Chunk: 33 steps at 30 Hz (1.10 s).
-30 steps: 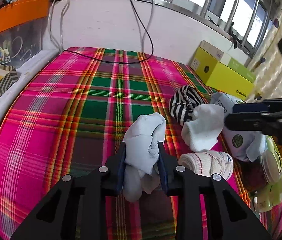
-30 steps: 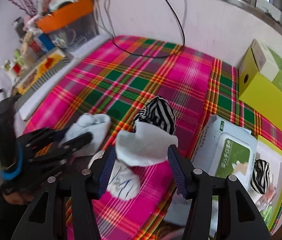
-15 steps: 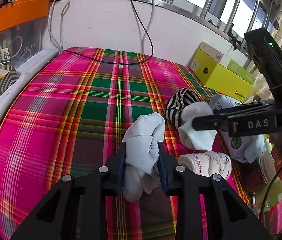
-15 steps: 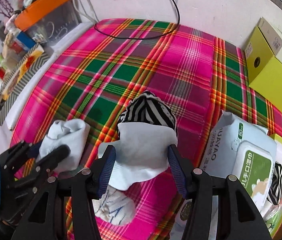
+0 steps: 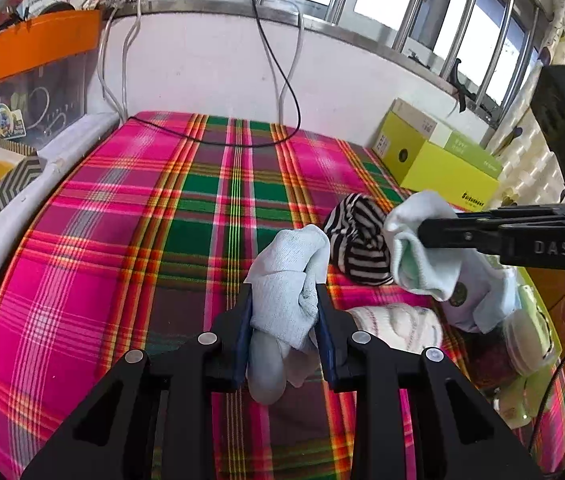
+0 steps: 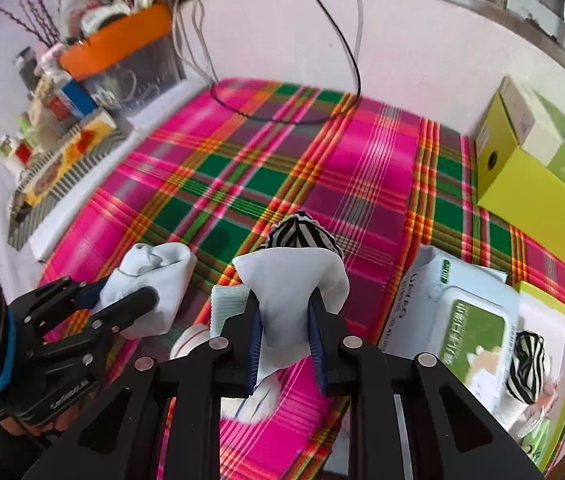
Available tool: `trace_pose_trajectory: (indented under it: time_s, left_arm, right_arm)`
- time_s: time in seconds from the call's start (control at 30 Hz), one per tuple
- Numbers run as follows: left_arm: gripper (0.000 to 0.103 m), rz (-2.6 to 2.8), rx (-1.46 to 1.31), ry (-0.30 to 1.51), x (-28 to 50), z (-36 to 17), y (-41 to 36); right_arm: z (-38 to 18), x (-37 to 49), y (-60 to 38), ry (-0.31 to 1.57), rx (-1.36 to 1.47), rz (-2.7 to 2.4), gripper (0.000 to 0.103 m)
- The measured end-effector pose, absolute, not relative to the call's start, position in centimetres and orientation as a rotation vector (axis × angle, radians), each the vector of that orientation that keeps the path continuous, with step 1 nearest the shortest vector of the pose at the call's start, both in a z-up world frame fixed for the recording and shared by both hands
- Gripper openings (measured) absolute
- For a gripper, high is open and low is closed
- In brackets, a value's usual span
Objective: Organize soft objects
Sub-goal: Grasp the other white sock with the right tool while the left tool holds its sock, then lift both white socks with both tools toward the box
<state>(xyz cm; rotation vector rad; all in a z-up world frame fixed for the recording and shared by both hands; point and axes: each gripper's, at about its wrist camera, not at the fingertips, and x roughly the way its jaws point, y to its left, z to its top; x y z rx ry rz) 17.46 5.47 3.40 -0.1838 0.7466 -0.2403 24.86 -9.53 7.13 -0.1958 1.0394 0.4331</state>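
Pale blue cotton is bunching between both sets of jaws — the left gripper [image 5: 284, 312] is clamping a crumpled light sock [image 5: 288, 280] just above the plaid cloth [image 5: 122, 240], while the right gripper [image 6: 284, 330] is closing its jaws on a white sock [image 6: 294, 280], the pads already pressing it. A striped sock [image 5: 358, 240] is lying just beyond, a patterned one [image 5: 394, 324] nearer. This looks like the pairing step — next, the two held socks probably need bringing together, without either slipping loose.
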Motion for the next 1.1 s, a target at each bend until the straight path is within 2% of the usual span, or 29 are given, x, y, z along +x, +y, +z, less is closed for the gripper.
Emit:
trace_pose_trajectory:
  time_s: [0.47, 1.1]
  left_arm:
    - [0.03, -0.239, -0.13, 0.675, 14.5, 7.6, 2.1]
    - [0.03, -0.293, -0.092, 0.634, 12.9, 11.2, -3.4]
  right_arm:
    - [12.2, 19.1, -13.3, 0.883, -0.115, 0.518, 0.02]
    - [15.7, 15.1, -20.4, 0.765, -0.018, 0.515, 0.02]
